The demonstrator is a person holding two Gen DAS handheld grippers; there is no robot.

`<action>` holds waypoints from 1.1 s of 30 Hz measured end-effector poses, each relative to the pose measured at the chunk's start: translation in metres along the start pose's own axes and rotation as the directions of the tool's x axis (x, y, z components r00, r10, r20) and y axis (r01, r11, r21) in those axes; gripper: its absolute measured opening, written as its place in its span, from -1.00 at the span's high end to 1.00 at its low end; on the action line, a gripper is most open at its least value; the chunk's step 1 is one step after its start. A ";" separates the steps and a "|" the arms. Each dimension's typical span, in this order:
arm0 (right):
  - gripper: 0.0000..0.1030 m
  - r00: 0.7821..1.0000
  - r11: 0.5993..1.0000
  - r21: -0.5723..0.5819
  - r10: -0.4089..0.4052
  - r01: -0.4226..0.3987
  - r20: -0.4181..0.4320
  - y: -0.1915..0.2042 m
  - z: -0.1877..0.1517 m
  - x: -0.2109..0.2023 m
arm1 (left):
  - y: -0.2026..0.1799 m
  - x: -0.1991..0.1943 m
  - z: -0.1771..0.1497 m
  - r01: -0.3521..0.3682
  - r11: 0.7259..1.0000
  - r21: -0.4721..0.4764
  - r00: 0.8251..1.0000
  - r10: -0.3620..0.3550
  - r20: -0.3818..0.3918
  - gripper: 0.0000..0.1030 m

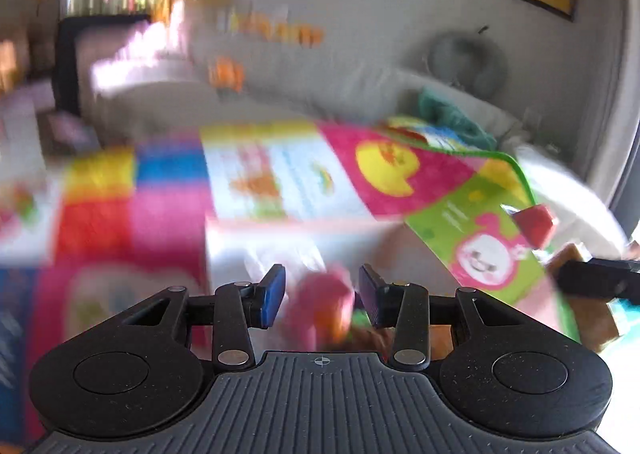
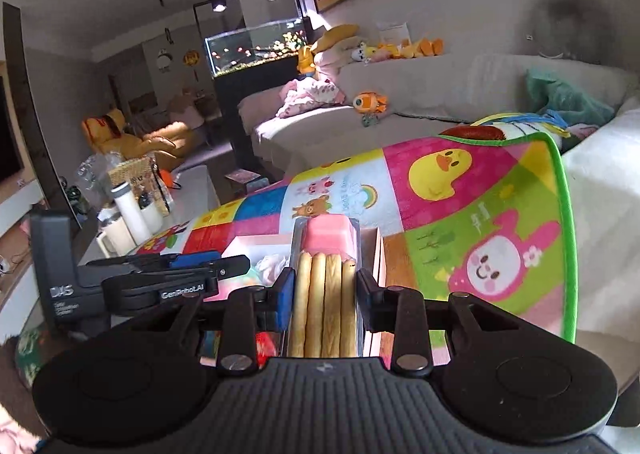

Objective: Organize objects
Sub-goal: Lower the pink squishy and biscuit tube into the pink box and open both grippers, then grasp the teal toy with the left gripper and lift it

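My right gripper (image 2: 324, 286) is shut on a toy with a pink block top and several tan stick-like ridges (image 2: 325, 294), held above a white open box (image 2: 244, 250) on the colourful play mat (image 2: 460, 205). My left gripper (image 1: 322, 290) is open, its blue pads on either side of a blurred pink toy (image 1: 326, 306) without clearly touching it, over the same white box (image 1: 280, 246). The left gripper also shows in the right wrist view (image 2: 192, 260), at the left of the box. The left view is motion-blurred.
A red block (image 1: 536, 223) and the right gripper's dark body (image 1: 596, 280) sit at the right of the left view. A grey sofa (image 2: 440, 85) with plush toys lies behind the mat. Bottles and mugs (image 2: 128, 213) stand at the left. An aquarium (image 2: 256, 41) is farther back.
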State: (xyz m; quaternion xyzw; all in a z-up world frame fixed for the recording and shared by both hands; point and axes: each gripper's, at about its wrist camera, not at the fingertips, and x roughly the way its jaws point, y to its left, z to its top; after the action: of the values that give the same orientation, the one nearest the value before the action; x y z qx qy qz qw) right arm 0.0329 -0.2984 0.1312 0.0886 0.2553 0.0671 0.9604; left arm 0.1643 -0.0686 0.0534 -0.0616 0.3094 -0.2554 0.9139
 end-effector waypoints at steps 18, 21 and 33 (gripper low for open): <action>0.38 0.997 0.943 -0.333 -0.029 0.001 -0.078 0.044 0.054 0.074 | 0.072 -0.149 -0.083 0.002 0.986 -0.165 0.989 0.023 0.145 0.19; 0.36 0.993 0.814 -0.578 -0.104 0.056 -0.050 0.070 0.048 0.105 | 0.080 -0.153 -0.090 -0.016 0.980 -0.201 0.990 0.044 0.137 0.19; -0.21 0.992 0.915 -0.395 -0.110 0.079 -0.055 0.050 0.068 0.075 | 0.105 -0.170 -0.099 -0.065 0.957 -0.284 0.976 0.120 0.180 0.19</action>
State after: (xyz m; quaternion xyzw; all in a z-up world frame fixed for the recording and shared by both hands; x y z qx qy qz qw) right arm 0.1273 -0.2463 0.1635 -0.1203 0.2769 0.0736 0.9505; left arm 0.0353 0.1123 0.0361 -0.1989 0.2532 -0.1594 0.9332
